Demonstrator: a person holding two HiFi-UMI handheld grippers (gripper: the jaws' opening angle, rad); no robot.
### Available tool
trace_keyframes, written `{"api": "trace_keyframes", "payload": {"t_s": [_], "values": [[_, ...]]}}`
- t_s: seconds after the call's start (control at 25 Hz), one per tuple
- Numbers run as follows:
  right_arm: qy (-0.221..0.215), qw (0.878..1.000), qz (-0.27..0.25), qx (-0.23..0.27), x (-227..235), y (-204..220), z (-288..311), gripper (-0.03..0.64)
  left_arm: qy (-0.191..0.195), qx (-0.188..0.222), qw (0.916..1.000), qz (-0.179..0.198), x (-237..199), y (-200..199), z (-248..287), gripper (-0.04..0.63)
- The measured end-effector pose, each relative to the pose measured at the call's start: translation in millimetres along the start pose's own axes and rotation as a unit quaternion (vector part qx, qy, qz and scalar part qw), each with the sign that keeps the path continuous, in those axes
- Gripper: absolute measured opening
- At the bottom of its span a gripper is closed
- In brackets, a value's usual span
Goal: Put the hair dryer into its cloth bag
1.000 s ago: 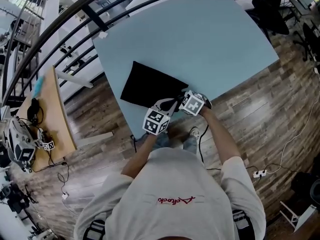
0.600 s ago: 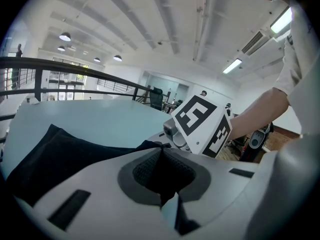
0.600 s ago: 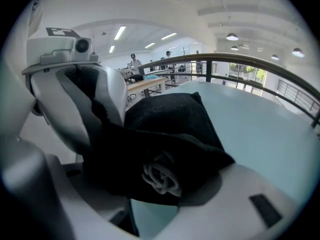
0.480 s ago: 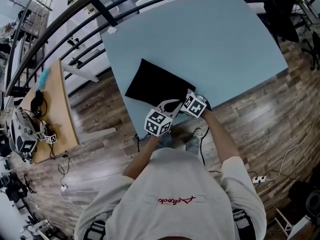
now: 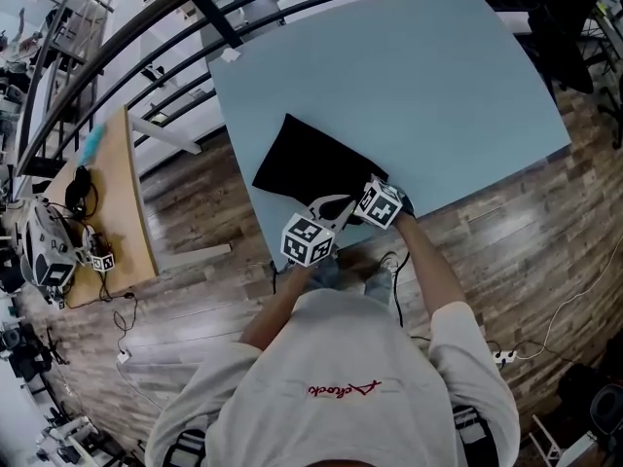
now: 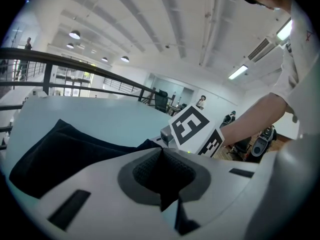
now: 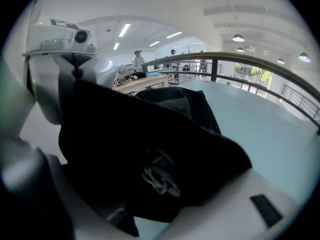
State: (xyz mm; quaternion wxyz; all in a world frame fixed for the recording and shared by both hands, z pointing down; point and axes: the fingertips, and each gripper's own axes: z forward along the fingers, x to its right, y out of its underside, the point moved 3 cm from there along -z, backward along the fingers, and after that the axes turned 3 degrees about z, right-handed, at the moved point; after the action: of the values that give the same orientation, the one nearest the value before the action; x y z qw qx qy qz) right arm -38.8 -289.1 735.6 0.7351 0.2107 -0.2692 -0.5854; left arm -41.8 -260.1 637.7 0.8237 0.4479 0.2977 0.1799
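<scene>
A black cloth bag (image 5: pixel 310 161) lies flat on the light blue table (image 5: pixel 419 76), its near end lifted at the table's front edge. My left gripper (image 5: pixel 325 209) is shut on a fold of the bag's rim (image 6: pixel 161 181); the rest of the bag (image 6: pixel 60 149) spreads out beyond it. My right gripper (image 5: pixel 364 187) is closed around a bulky black bunch of the bag (image 7: pixel 150 129), where a grey knotted cord (image 7: pixel 160 180) shows. The hair dryer itself is not visible; the cloth hides whatever fills the bulge. The left gripper (image 7: pixel 62 49) hangs just beside the right one.
A wooden side table (image 5: pixel 115 212) with a helmet and headphones stands to the left. A dark railing (image 5: pixel 146 27) curves behind the blue table. A black chair (image 5: pixel 574 17) is at the far right. Wooden floor surrounds me, with a power strip (image 5: pixel 504 356) on it.
Both grippers keep the same hold on the bag's near end. They have shifted slightly along the table's front edge, and the head view has swung a little.
</scene>
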Motion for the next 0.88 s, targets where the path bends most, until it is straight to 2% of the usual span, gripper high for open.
{"api": "trace_keyframes", "payload": {"t_s": [0.16, 0.32, 0.44, 0.6, 0.76, 0.88], "values": [[0.001, 1.0, 0.004, 0.003, -1.5, 2.1, 0.8, 0.226, 0.006, -0.001, 1.0, -0.006, 0.9, 3.7, -0.1, 0.015], [-0.008, 1.0, -0.001, 0.019, -6.4, 6.4, -11.6, 0.282, 0.021, -0.01, 0.9997, 0.005, 10.3, 8.7, 5.5, 0.017], [0.009, 0.999, 0.003, 0.043, -5.8, 10.5, -28.5, 0.29, 0.038, -0.019, 0.999, 0.011, 19.1, 14.8, 10.7, 0.029], [0.044, 0.997, 0.034, 0.049, 2.5, 29.1, -48.2, 0.293, 0.071, -0.047, 0.9963, 0.012, 35.3, 27.7, 19.1, 0.167], [0.075, 0.992, 0.09, 0.053, 7.9, 48.9, -71.4, 0.293, 0.081, -0.068, 0.9933, 0.046, 49.2, 37.7, 22.1, 0.254], [0.09, 0.988, 0.106, 0.063, 6.9, 58.5, -83.4, 0.293, 0.067, -0.046, 0.9945, 0.066, 51.6, 31.9, 17.1, 0.264]]}}
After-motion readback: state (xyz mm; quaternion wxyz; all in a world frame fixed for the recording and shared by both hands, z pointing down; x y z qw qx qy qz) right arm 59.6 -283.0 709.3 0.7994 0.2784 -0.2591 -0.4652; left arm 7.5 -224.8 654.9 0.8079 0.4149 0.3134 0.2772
